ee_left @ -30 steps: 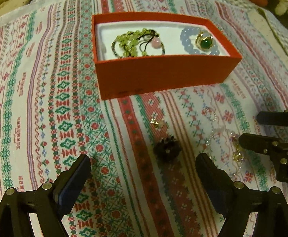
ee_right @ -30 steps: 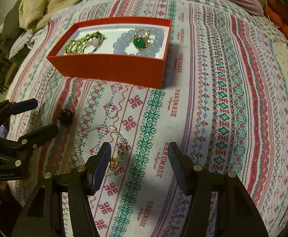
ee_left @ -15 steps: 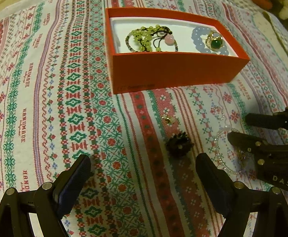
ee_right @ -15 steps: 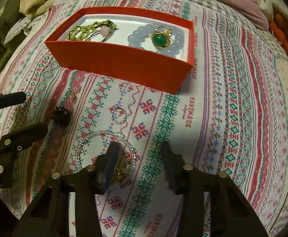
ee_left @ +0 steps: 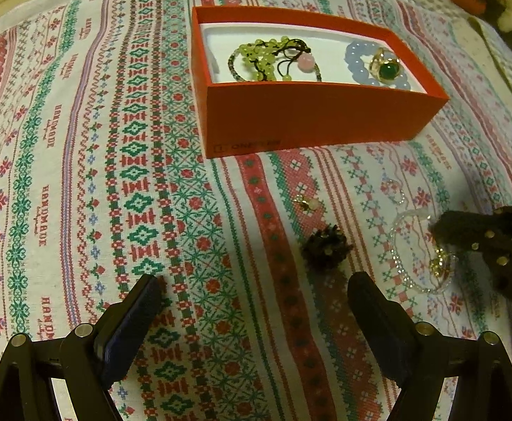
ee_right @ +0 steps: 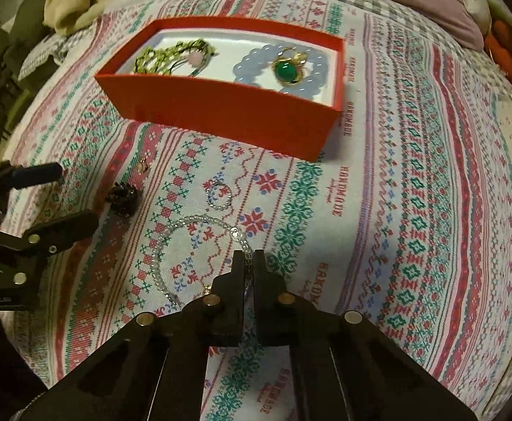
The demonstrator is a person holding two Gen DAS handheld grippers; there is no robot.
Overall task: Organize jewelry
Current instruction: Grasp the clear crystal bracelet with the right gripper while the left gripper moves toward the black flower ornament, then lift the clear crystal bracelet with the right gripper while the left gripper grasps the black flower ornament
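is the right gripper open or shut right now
Shut. In its own wrist view the right gripper has its two fingers nearly together, pinching the strand of the clear bead bracelet, most of which lies on the patterned cloth.

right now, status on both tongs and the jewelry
Right tongs shut on clear bracelet, still on the cloth. Left tongs open, holding nothing. Red box open, path looks clear.

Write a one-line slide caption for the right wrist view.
Right claw shut on the clear bead bracelet lying on the patterned cloth, red box beyond.
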